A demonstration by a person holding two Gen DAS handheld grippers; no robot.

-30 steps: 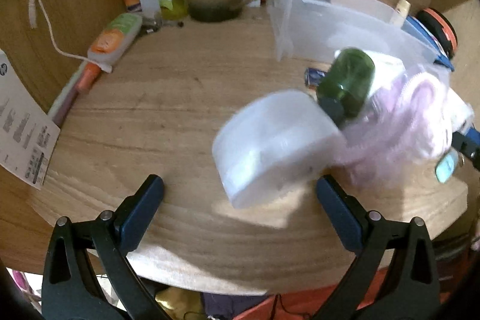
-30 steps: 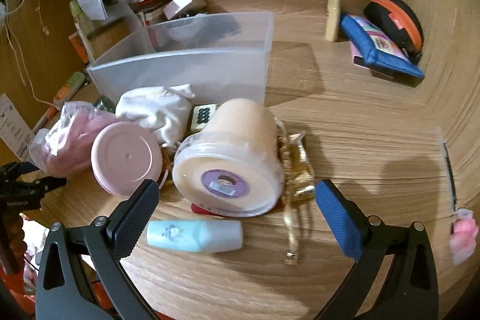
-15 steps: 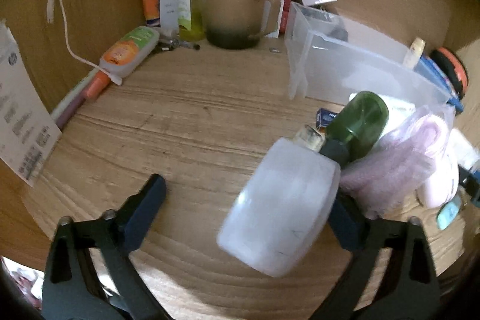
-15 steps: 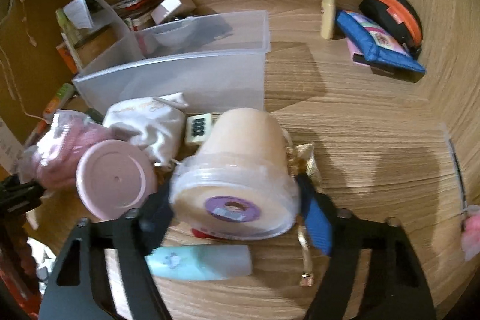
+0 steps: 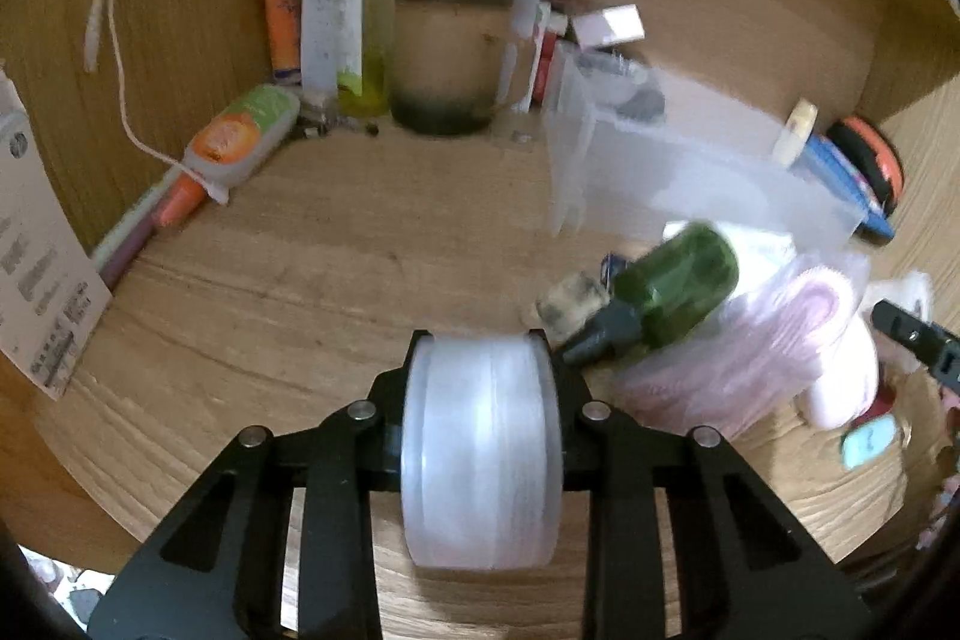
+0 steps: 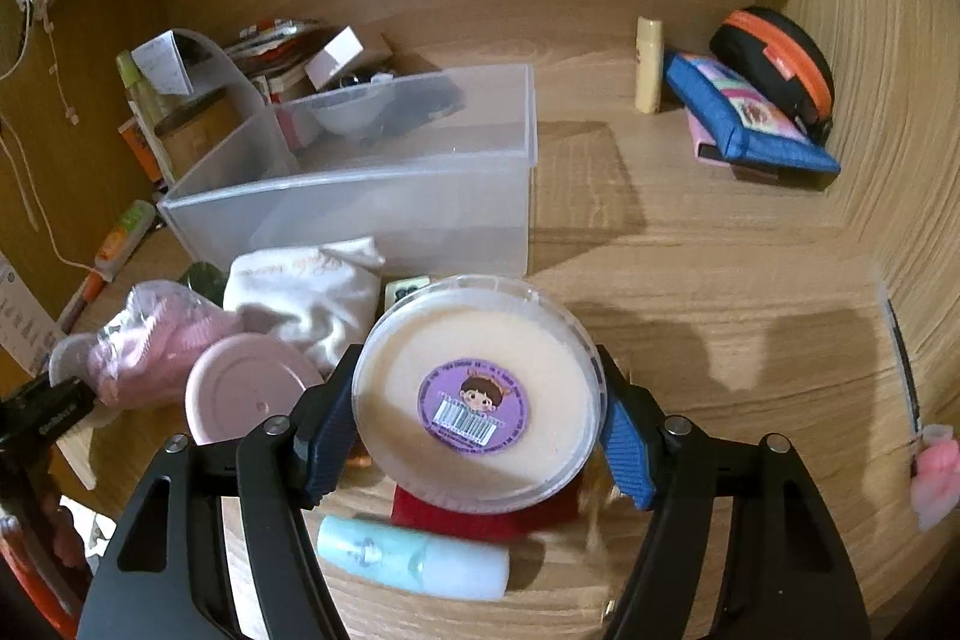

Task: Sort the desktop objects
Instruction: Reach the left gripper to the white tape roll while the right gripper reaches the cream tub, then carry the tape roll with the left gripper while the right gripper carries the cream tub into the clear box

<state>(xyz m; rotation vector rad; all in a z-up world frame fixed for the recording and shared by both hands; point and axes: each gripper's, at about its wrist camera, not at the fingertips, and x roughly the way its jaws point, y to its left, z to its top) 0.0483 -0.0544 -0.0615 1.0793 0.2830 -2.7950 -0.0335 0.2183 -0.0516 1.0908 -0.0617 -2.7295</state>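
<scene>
on the wooden desk (image 6: pixel 690 244), your left gripper (image 5: pixel 483 358) is closing on a white tub (image 5: pixel 483 454) turned on edge, its rim toward the camera and a pad against each flat face. the view is blurred. just right of the tub lie a green bottle (image 5: pixel 678 280) with a black cap and a pink bag (image 5: pixel 780 334). a clear bin (image 5: pixel 690 178) stands behind them, and a brown mug (image 5: pixel 447 64) sits at the back among tubes.

your right gripper (image 6: pixel 477 400) pinches a cream jar (image 6: pixel 474 394), blue pads on either side of its clear rim, the purple sticker facing the camera. left of the jar are a pink lid (image 6: pixel 246 391) and a white pouch (image 6: pixel 300 292); below it lies a pale blue tube (image 6: pixel 414 562) beside something red. the clear bin (image 6: pixel 360 196) sits just behind the pile. a blue case (image 6: pixel 750 112) and a black pouch (image 6: pixel 774 58) rest well apart, at the back right.
</scene>
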